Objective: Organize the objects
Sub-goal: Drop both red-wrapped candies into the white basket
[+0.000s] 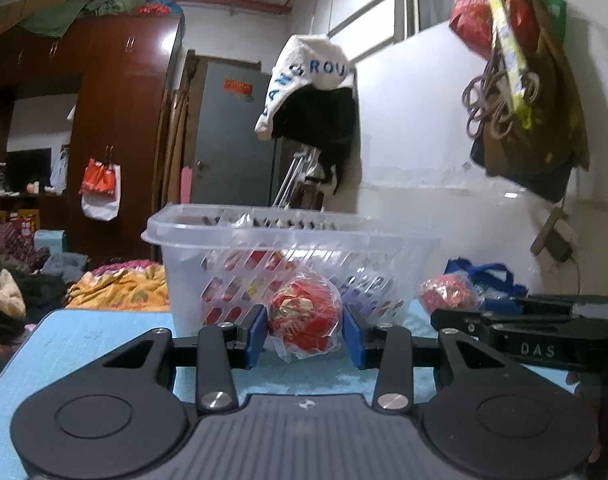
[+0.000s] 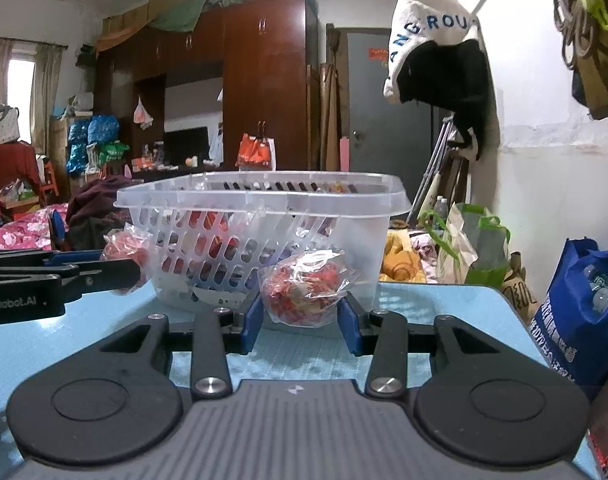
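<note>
A red and gold ball wrapped in clear plastic [image 1: 304, 312] sits between the blue pads of my left gripper [image 1: 304, 334], which is shut on it just in front of the clear slotted basket [image 1: 207, 232]. My right gripper [image 2: 301, 320] is shut on a second wrapped red ball [image 2: 304, 288], also close to the basket [image 2: 263, 200]. Each gripper shows in the other's view: the right gripper [image 1: 464, 310] with its ball [image 1: 448, 296], the left gripper [image 2: 111, 266] with its ball [image 2: 123, 250]. Several red items lie inside the basket.
The basket stands on a light blue table top [image 1: 83, 340]. A blue bag [image 2: 576, 312] stands at the table's right edge, and green-handled bags [image 2: 480, 248] are beyond it. A white wall [image 1: 444, 140] with hanging clothes and bags is on the right.
</note>
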